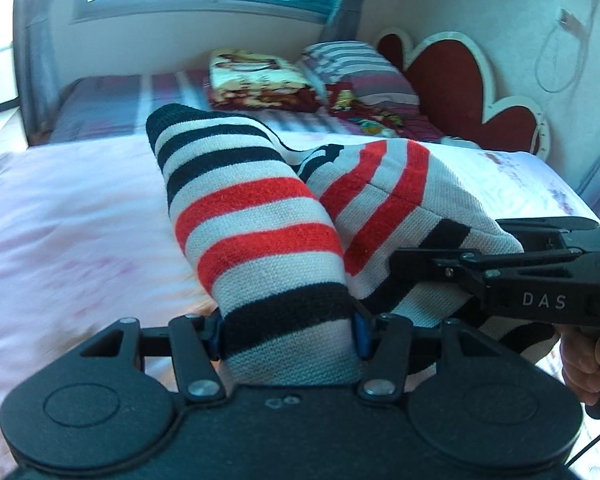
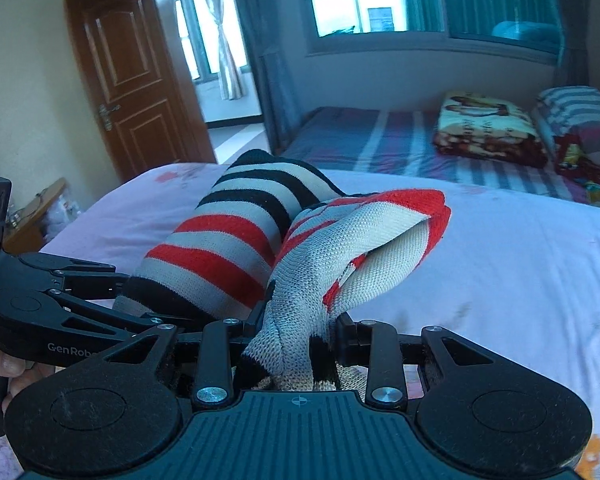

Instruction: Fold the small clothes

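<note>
A small knitted garment with white, red and black stripes (image 1: pixel 260 224) hangs bunched between both grippers above the pink bed sheet (image 1: pixel 60 220). My left gripper (image 1: pixel 288 332) is shut on one striped part of it. My right gripper (image 2: pixel 300 336) is shut on another bunched part of the garment (image 2: pixel 340 240). The right gripper also shows in the left wrist view (image 1: pixel 460 268), close at the right. The left gripper shows in the right wrist view (image 2: pixel 100 300), close at the left. The two held parts lie side by side, touching.
A second bed with a striped sheet (image 2: pixel 380 136) stands behind, bearing a folded printed blanket (image 2: pixel 488 128) and a striped pillow (image 2: pixel 580 112). A red heart-shaped headboard (image 1: pixel 452 76) is at the right. A brown door (image 2: pixel 132 80) stands open at the left.
</note>
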The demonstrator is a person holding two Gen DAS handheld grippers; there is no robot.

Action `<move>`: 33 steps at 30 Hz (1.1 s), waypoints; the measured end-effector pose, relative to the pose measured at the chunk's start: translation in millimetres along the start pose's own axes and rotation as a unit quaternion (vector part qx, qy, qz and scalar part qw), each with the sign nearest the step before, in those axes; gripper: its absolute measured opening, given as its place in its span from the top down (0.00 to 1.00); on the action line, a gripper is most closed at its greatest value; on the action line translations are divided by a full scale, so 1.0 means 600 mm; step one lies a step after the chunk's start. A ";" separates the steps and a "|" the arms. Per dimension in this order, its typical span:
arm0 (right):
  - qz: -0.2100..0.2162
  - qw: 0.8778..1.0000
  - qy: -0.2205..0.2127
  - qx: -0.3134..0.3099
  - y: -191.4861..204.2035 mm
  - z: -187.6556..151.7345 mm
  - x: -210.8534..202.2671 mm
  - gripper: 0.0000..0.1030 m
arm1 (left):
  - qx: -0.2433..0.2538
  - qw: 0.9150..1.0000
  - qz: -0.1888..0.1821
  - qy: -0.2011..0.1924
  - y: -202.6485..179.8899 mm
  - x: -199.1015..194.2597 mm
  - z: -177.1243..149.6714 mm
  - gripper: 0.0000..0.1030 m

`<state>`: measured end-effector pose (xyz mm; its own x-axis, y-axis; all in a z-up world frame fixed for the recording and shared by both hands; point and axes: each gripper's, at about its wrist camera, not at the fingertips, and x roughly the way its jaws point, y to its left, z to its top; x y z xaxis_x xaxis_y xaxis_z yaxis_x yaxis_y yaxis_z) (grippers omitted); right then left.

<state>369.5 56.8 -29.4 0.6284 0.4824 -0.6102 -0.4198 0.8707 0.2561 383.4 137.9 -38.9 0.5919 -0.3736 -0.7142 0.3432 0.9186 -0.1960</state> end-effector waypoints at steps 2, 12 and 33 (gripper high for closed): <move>0.010 1.000 0.007 -0.003 0.033 -0.007 0.031 0.69 | -0.011 1.000 0.006 0.005 0.030 -0.010 -0.012 0.48; 0.016 0.996 0.077 0.045 0.047 -0.084 0.173 0.62 | -0.092 0.995 -0.006 0.035 0.152 0.023 -0.068 0.27; -0.054 0.997 0.056 -0.022 0.049 -0.045 0.257 0.82 | -0.007 1.000 0.024 -0.014 0.131 0.055 -0.038 0.53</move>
<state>436.4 154.2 -135.8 0.5958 0.3711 -0.7123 -0.3841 0.9105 0.1531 413.2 200.4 -93.1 0.6276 -0.3327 -0.7039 0.3039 0.9371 -0.1719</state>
